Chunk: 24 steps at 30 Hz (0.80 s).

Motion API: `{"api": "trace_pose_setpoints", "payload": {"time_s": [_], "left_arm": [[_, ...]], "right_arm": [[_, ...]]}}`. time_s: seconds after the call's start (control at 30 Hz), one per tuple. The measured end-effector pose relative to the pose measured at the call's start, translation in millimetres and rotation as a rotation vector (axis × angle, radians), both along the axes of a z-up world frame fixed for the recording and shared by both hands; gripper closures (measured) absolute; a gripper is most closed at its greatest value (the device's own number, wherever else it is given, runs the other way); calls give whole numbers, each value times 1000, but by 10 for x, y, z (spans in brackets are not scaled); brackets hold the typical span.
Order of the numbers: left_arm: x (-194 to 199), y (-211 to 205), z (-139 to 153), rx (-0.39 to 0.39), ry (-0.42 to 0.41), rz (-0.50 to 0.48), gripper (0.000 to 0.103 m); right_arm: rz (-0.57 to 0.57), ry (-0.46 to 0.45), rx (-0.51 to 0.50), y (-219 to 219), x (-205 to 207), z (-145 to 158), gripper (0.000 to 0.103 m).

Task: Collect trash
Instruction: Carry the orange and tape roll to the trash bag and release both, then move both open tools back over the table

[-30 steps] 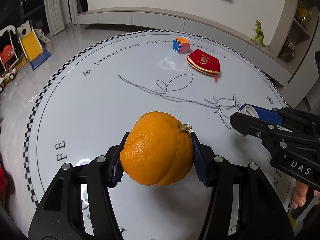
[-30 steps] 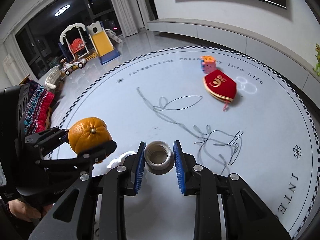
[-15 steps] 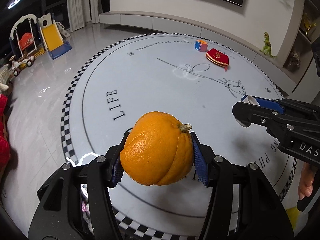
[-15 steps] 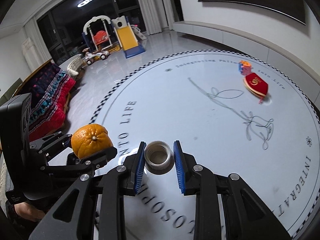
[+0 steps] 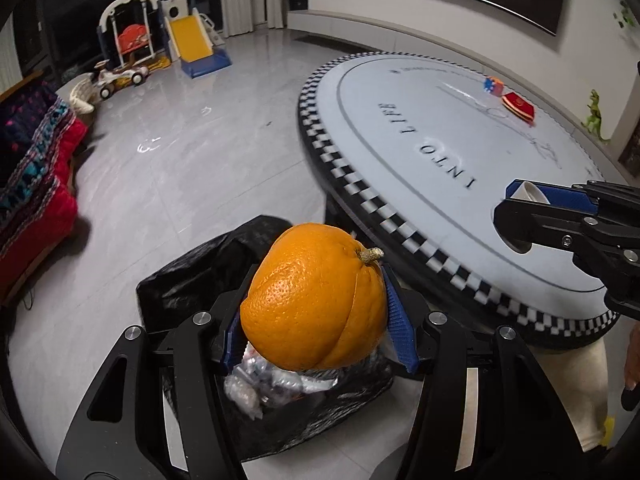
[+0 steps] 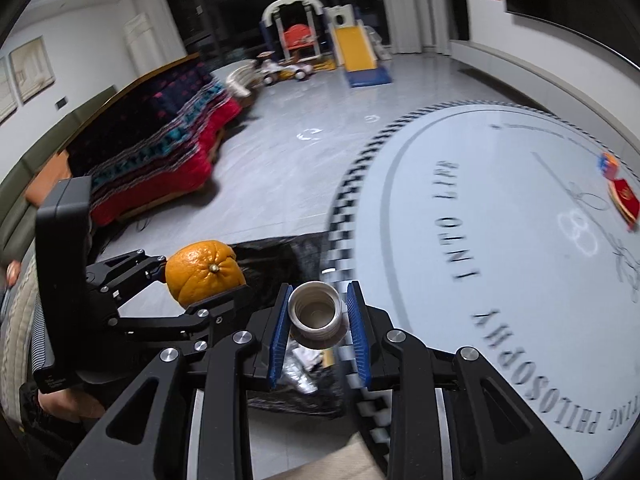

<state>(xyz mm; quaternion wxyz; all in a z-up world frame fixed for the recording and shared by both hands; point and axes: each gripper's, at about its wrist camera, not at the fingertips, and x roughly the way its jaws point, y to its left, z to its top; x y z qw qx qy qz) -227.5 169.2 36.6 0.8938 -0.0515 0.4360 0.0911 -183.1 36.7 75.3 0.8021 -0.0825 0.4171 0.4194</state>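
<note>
Over the black trash bag (image 5: 224, 276) on the floor: left claw (image 5: 316, 312) clamps the orange (image 5: 312, 300), right claw (image 6: 318, 312) pinches a white cup (image 6: 316, 310) at the surface (image 6: 500, 240) edge. Risk: cup released there misses the bag, hits the floor.

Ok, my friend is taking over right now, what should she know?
Left hand-held gripper: shut on the orange, above the open black trash bag.
Right hand-held gripper: shut on a small white cup, over the bag's edge by the table.
Done: both pieces picked up and carried over.
Left: drop both in. A red pouch and colourful cube remain on the table.
</note>
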Motion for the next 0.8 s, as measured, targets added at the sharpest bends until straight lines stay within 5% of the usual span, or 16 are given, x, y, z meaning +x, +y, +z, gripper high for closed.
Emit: {"api": "trace_pose_setpoints", "payload": {"time_s": [0.17, 0.2, 0.23, 0.27, 0.5, 0.8], "left_arm": [[-322, 352, -140, -7, 33, 110, 45], [-368, 409, -174, -8, 47, 125, 30], [-416, 471, -197, 8, 56, 157, 14], [-455, 520, -195, 35, 53, 196, 6], [-718, 910, -337, 1, 80, 324, 6], [-611, 795, -296, 4, 72, 279, 6]], "right_arm": [[91, 30, -28, 448, -267, -109, 73], [105, 44, -51, 558, -291, -151, 69], [103, 42, -77, 630, -317, -194, 47], [84, 20, -93, 685, -339, -217, 38], [81, 17, -89, 684, -410, -287, 34], [40, 37, -52, 466, -242, -224, 34]]}}
